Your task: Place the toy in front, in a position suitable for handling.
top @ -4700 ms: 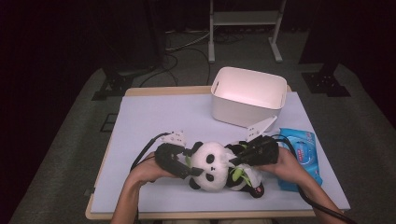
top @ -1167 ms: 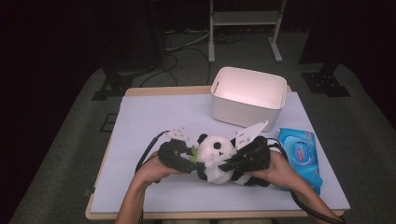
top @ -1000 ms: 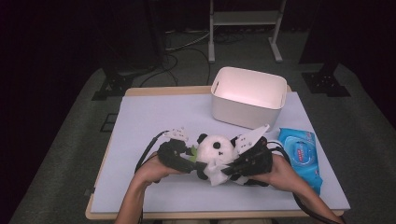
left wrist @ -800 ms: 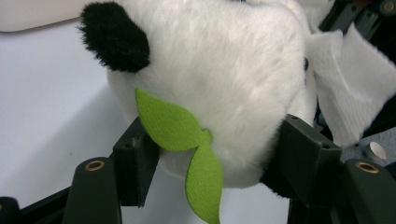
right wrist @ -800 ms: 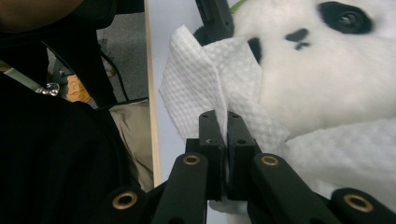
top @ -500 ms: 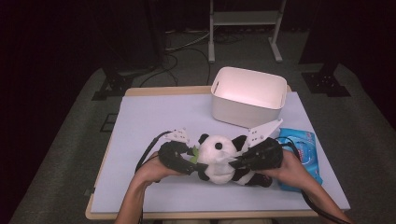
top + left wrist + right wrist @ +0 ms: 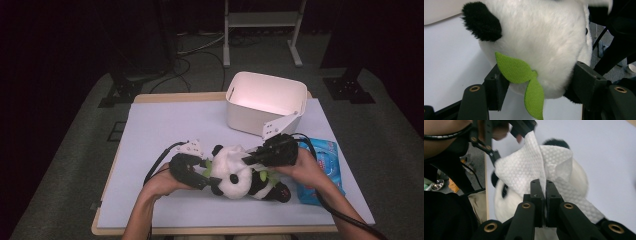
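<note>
Here, a black-and-white plush panda toy (image 7: 235, 175) with green felt leaves (image 7: 524, 75) lies on its side on the pale lavender worktop (image 7: 165, 120), near the front edge. The left gripper (image 7: 192, 172) has its fingers (image 7: 496, 87) clamped on the toy's white head, one on each side, just below a black ear. The right gripper (image 7: 250, 160) has its fingers (image 7: 536, 195) pressed together on a white dimpled wet wipe (image 7: 529, 167), which drapes over the toy's body. A white rectangular plastic bin (image 7: 265, 102) stands at the back of the worktop, and a blue packet of wipes (image 7: 320, 165) lies flat just beside the person's right hand (image 7: 305, 167).
</note>
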